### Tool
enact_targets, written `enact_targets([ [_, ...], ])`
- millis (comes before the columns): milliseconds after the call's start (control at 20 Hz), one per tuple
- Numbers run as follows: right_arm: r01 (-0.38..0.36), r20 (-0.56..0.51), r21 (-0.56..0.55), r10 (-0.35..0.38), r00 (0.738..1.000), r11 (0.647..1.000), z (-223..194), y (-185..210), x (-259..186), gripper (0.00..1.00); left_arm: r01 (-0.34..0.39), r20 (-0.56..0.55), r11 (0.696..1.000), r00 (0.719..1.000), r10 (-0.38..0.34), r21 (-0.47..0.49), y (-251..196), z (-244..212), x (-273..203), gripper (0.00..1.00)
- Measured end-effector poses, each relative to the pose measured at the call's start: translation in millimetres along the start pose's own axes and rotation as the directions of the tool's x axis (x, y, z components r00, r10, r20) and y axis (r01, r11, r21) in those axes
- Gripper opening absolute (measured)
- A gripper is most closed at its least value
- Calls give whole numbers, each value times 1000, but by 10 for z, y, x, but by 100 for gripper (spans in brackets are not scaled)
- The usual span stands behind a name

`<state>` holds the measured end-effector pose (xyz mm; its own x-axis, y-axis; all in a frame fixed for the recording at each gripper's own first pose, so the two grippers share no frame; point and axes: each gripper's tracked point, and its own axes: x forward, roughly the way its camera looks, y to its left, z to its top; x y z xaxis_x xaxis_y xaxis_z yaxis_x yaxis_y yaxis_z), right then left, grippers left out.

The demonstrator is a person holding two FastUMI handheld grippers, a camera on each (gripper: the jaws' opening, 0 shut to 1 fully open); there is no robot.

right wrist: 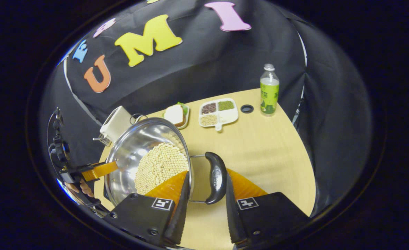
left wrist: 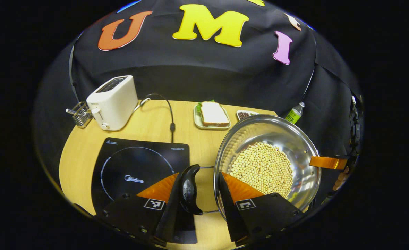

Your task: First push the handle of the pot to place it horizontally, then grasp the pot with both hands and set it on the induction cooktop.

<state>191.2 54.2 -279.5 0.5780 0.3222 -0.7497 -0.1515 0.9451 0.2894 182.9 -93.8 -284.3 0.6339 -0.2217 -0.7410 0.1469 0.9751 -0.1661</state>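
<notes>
overhead, the shiny round steel pot (left wrist: 287, 146) of pale beans sits right of the glossy black induction cooktop (left wrist: 135, 166), each tool (left wrist: 197, 189) (right wrist: 206, 189) spread around a curved black handle (left wrist: 189, 189).

A white toaster (left wrist: 112, 101) stands at the wooden table's (right wrist: 273, 146) back edge beside a wire rack (left wrist: 80, 113). A sandwich plate (right wrist: 177, 115), divided snack tray (right wrist: 219, 113), black cap (right wrist: 247, 108) and bottle (right wrist: 269, 90) line the rear.

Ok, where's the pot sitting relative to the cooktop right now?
In the left gripper view the steel pot of beans is just right of the black induction cooktop, not over it, with the sandwich plate behind.
</notes>
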Motion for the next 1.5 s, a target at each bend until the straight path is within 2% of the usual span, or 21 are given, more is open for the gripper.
enact_targets([
  [400, -32, -7, -45, 32, 999, 998, -247, 1110, 158, 53, -38, 17, 998, 999, 39, -53, 1038, -57, -393, 59],
  [900, -48, -33, -110, 44, 998, 993, -555, 2010, 630, 53, -56, -10, 992, 998, 55, -116, 1994, -319, -479, 59],
  [1200, -34, -35, -120, 30, 999, 992, -689, 2362, 885, 53, -58, -28, 988, 998, 55, -141, 2384, -422, -359, 59],
  [1500, -16, 11, -120, 18, 1000, 993, -646, 2431, 1043, 53, -52, -18, 987, 999, 50, -150, 2505, -413, -187, 59],
])
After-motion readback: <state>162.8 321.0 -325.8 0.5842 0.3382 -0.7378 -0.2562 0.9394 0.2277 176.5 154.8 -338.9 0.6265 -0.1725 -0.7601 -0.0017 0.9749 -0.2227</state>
